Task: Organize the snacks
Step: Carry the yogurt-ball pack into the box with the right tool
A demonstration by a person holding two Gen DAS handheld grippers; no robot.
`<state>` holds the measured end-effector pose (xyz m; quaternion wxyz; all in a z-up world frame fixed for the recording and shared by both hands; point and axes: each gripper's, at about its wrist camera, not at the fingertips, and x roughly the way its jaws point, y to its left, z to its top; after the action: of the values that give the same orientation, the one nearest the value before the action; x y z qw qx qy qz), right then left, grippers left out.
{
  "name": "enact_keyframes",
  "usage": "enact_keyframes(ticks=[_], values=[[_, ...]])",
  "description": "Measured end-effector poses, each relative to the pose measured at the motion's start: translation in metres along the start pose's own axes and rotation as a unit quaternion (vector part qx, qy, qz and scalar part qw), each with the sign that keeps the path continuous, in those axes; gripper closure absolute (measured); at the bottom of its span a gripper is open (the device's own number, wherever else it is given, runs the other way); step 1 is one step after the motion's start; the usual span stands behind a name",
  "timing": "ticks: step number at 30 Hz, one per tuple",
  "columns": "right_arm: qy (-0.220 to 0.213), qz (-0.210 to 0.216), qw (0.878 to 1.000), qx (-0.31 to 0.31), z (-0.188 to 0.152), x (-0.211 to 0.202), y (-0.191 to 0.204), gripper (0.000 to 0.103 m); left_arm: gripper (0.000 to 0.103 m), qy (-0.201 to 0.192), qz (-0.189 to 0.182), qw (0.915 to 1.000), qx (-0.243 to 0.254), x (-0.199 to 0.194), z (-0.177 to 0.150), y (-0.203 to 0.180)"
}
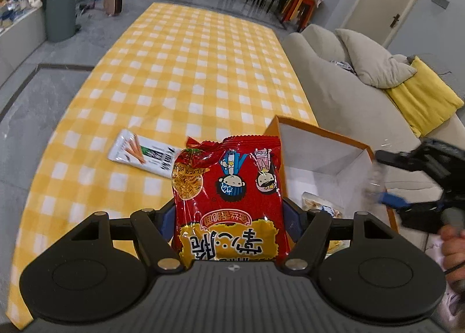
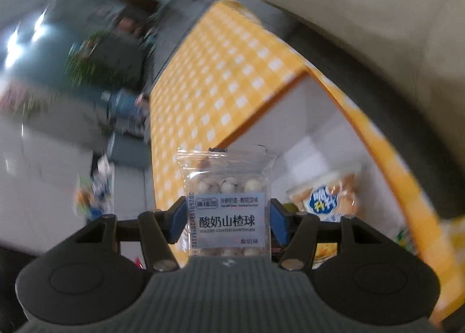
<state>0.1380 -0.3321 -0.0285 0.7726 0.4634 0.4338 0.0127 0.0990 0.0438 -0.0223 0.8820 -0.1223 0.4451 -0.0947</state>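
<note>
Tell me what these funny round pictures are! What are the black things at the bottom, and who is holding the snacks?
No robot here: a person holds a pinching tool, called a gripper, in each hand. A little camera on each one looks along its two fingers, so the pictures bend.

The left camera shows the left gripper squeezing a red noodle packet. Below is a yellow checked cloth, where a white snack packet lies. Beside it stands an orange box with snacks inside.

The right camera is blurry. The right gripper squeezes a clear bag of yogurt hawthorn balls, close to that same box.
</note>
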Motion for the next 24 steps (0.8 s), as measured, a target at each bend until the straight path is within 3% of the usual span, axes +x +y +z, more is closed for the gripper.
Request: enact_keyframes(ticks=[6,9,13,16,20,24], values=[[-0.04,-0.004,0.987,0.154,-0.006,0.04,-0.033,0.045,0.022,0.005,0.004,1.0,0.006,0.012,-0.005,-0.008],[-0.05,0.013,0.968,0.245,-0.01,0.064,-0.048,0.045,0.022,0.011,0.014,0.9998,0.007,0.019,-0.009,-0.007],[-0.066,-0.01,0.949,0.309,-0.014,0.092,-0.05,0.045,0.022,0.022,0.017,0.9996,0.006,0.026,-0.011,0.001],[-0.083,-0.017,0.927,0.366,-0.015,0.108,-0.055,0.045,0.022,0.03,0.017,0.9994,0.004,0.028,-0.013,0.008],[-0.087,-0.034,0.916,0.39,-0.009,0.127,-0.053,0.045,0.022,0.036,0.015,0.9992,-0.005,0.031,-0.013,0.018],[-0.09,-0.064,0.907,0.406,-0.007,0.141,-0.05,0.043,0.022,0.049,-0.009,0.9987,-0.009,0.034,-0.019,0.022]])
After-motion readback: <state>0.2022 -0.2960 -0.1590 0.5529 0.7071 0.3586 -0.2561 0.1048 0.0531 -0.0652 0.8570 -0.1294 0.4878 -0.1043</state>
